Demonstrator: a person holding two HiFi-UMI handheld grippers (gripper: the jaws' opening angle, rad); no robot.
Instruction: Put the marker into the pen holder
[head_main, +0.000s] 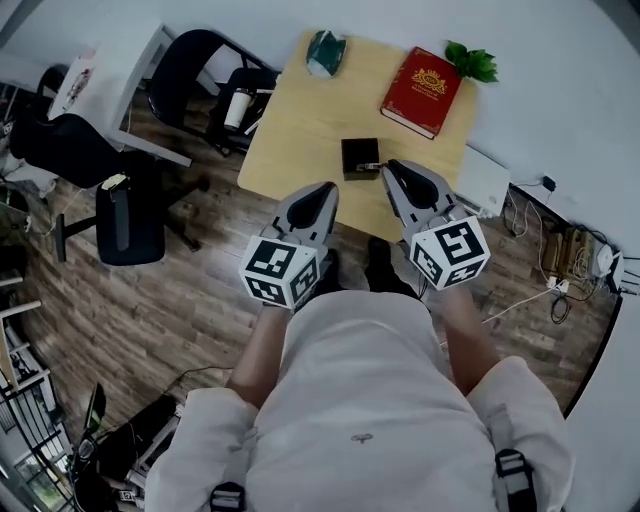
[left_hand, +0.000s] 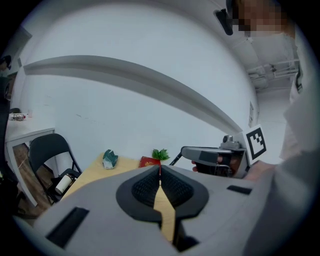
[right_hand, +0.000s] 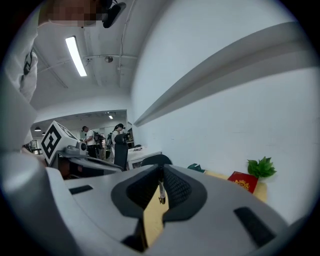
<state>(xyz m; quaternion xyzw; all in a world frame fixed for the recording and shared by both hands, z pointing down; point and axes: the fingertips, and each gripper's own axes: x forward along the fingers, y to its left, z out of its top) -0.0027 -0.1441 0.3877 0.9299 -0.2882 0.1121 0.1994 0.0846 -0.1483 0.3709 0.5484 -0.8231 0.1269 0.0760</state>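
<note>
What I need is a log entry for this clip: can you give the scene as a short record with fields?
left tool: jaws together, nothing between them
right tool: shut on the marker
marker: sticks out of the right tool, tip at the pen holder's rim; not clearly inside
pen holder: black, upright on the table
table: light wood
also at the table's far side: red book, green plant, teal bundle

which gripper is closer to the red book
Right. The right gripper is over the table on the red book's near side; the left gripper is farther back and to its left.
</note>
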